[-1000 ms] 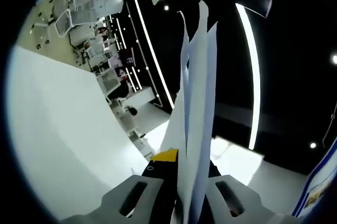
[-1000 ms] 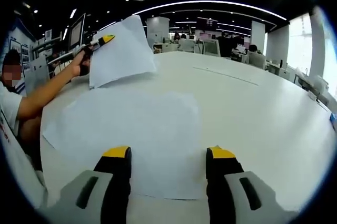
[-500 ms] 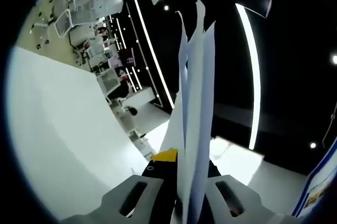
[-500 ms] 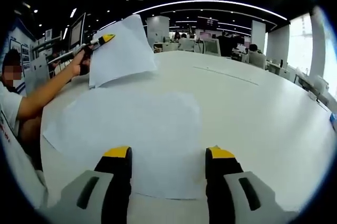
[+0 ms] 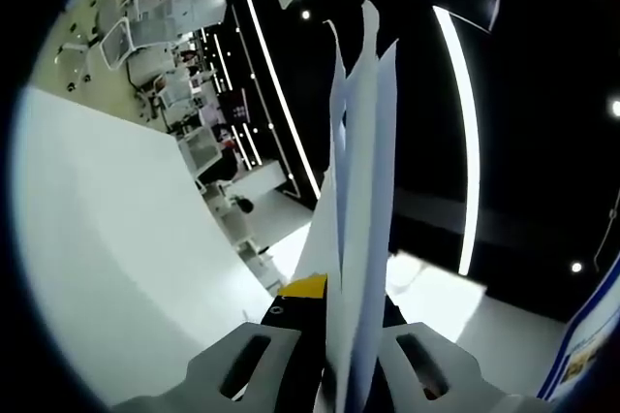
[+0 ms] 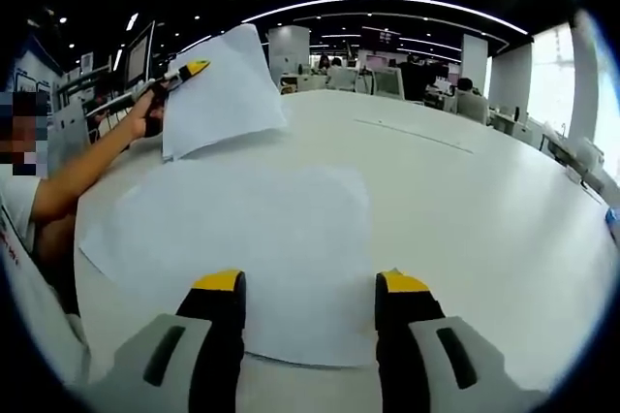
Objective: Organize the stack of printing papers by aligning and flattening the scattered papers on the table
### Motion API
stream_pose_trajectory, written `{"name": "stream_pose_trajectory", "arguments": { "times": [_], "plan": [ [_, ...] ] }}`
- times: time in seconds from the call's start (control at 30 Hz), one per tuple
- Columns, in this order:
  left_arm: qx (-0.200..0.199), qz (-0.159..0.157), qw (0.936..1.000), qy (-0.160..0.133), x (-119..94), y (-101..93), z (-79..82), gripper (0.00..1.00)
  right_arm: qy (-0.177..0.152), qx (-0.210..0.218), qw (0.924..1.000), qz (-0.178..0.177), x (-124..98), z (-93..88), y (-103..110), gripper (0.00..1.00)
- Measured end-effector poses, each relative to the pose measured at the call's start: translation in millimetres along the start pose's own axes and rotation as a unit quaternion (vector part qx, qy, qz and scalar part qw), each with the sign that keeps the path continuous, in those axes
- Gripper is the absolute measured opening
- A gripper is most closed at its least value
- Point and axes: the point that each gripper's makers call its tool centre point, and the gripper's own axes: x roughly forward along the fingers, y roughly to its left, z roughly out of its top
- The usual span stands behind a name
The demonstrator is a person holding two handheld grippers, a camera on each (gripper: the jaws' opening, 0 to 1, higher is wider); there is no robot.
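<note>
Left gripper (image 5: 334, 321) clamped, raised; right gripper (image 6: 308, 287) parted, low.

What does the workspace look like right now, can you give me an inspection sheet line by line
Surface: white table, broad and bare on the far side.
Job's things: loose sheets lying flat and spread; a held sheaf lifted off the table.
Clutter: nothing seen.
Grippers: left gripper shut on the held sheaf; right gripper open over the loose sheets.
Cables: nothing seen.
Surroundings: open office with desks and monitors, dark ceiling, strip lights.
</note>
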Motion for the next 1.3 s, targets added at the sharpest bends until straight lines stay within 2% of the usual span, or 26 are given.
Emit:
{"name": "stream_pose_trajectory", "arguments": {
  "times": [0.17, 0.2, 0.23, 0.27, 0.57, 0.7, 0.83, 0.9, 1.0, 1.3],
  "plan": [
    [-0.001, 0.001, 1.0000, 0.000, 0.6, 1.2, 0.6, 0.06, 0.000, 0.000, 1.0000, -0.001, -0.4, 0.2, -0.1, 0.48],
    [-0.001, 0.000, 1.0000, 0.000, 0.6, 0.7, 0.6, 0.06, 0.000, 0.000, 1.0000, 0.000, -1.0, 0.5, 0.1, 0.44],
    [0.000, 0.000, 1.0000, 0.000, 0.6, 0.3, 0.6, 0.06, 0.001, -0.003, 1.0000, 0.000, -1.4, 0.6, -0.1, 0.31],
    [0.001, -0.001, 1.0000, 0.000, 0.8, -0.3, 0.8, 0.06, 0.003, -0.007, 1.0000, 0.002, -2.3, 1.5, 0.6, 0.30],
    [0.001, 0.001, 1.0000, 0.001, 1.1, 1.5, -0.1, 0.06, 0.008, -0.004, 1.0000, 0.001, -3.3, 2.5, 4.4, 0.29],
    [0.001, 0.001, 1.0000, 0.000, 1.1, 1.4, -0.2, 0.06, 0.012, -0.002, 0.9999, -0.002, -4.6, 1.6, 5.3, 0.26],
    [0.001, -0.001, 1.0000, 0.000, 0.8, -0.9, -0.3, 0.06, 0.019, -0.020, 0.9996, -0.007, -6.0, 1.7, 7.8, 0.26],
    [0.002, -0.002, 1.0000, 0.000, 1.5, -0.6, 0.6, 0.06, 0.018, -0.042, 0.9989, -0.005, -6.1, 2.4, 10.9, 0.23],
    [0.002, -0.002, 1.0000, 0.000, 0.8, -1.3, 0.0, 0.06, 0.020, -0.053, 0.9984, -0.006, -5.5, 2.9, 13.3, 0.19],
    [0.002, -0.002, 1.0000, -0.001, -0.3, -2.0, -0.1, 0.06, 0.018, -0.071, 0.9968, -0.030, -2.8, 6.6, 5.6, 0.04]
  ]
}}
